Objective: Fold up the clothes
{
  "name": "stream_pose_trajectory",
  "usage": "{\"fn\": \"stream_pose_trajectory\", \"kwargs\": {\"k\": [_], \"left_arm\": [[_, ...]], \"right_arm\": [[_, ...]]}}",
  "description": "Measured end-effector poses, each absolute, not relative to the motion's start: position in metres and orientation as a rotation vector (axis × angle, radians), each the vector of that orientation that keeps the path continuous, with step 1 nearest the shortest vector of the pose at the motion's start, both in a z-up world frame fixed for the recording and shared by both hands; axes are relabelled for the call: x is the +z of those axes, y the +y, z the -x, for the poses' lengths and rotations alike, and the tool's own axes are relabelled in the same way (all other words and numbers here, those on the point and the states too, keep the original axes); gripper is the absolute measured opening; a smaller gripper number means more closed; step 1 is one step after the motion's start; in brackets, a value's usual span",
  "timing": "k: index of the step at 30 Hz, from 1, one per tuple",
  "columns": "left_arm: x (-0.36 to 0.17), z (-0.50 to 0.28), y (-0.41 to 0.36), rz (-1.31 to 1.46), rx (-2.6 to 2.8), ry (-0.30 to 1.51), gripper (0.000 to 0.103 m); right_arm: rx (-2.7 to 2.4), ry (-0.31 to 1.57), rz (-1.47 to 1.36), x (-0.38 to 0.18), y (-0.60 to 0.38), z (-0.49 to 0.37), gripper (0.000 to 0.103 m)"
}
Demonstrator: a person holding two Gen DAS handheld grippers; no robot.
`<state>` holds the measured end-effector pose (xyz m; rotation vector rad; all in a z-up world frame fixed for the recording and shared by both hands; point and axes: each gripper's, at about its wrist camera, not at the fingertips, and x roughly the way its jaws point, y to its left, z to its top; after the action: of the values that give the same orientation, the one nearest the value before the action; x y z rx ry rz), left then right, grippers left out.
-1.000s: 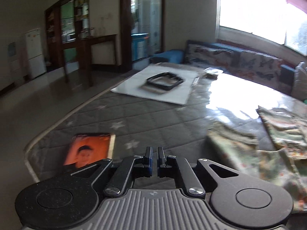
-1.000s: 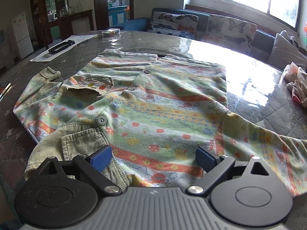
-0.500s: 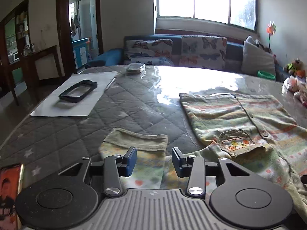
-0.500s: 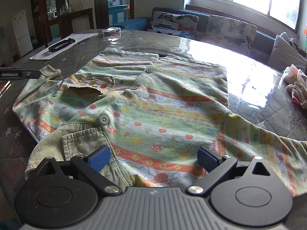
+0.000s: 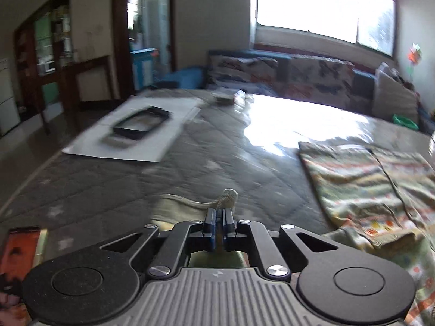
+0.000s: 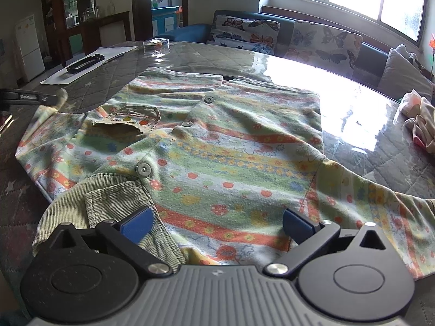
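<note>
A child's striped, flower-patterned button shirt (image 6: 217, 146) lies spread face up on the quilted grey table (image 6: 380, 146). Its olive corduroy collar (image 6: 103, 203) lies nearest my right gripper (image 6: 214, 221), which is open and empty just above the collar end. My left gripper (image 5: 218, 213) is shut on the cuff (image 5: 228, 198) of the shirt's left sleeve and holds it lifted off the table. The left gripper also shows at the left edge of the right wrist view (image 6: 30, 98). The shirt body (image 5: 367, 179) lies to its right.
A white sheet (image 5: 136, 135) with a black frame (image 5: 141, 125) lies at the far left of the table. A small clear box (image 6: 156, 44) stands at the back. A photo card (image 5: 20, 255) lies near the left edge. A sofa (image 6: 285, 38) runs behind; bundled cloth (image 6: 421, 119) lies at right.
My left gripper has closed on the sleeve cuff and lifted it, swinging its view leftward. My right gripper has stayed open over the collar.
</note>
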<state>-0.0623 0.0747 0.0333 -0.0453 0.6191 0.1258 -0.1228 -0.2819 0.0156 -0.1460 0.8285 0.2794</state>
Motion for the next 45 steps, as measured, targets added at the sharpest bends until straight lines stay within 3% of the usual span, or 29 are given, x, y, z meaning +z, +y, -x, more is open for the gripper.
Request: {"fn": "stream_pose_trajectory", "kwargs": {"k": [13,23,26,29,33,45], "left_arm": [[0.017,0.127,0.135,0.090,0.342,0.666,0.006],[0.019,0.098,0.139,0.082,0.390,0.683,0.007],[0.019,0.099,0.139,0.065,0.418,0.688,0.014],[0.023,0.099,0.142,0.044,0.463,0.694,0.030],[0.037,0.102,0.146,0.079,0.467,0.672,0.030],[0.049,0.087,0.021,0.076,-0.043,0.688,0.035]], "right_arm": [[0.283,0.823,0.147,0.015,-0.279,0.124,0.103],[0.291,0.837,0.133,0.013,-0.275,0.134,0.103],[0.303,0.839,0.141,0.014,-0.274,0.137,0.103],[0.319,0.843,0.155,0.018,-0.275,0.136,0.103],[0.337,0.803,0.141,0.031,-0.275,0.134,0.103],[0.376,0.805,0.180,0.019,-0.257,0.137,0.103]]}}
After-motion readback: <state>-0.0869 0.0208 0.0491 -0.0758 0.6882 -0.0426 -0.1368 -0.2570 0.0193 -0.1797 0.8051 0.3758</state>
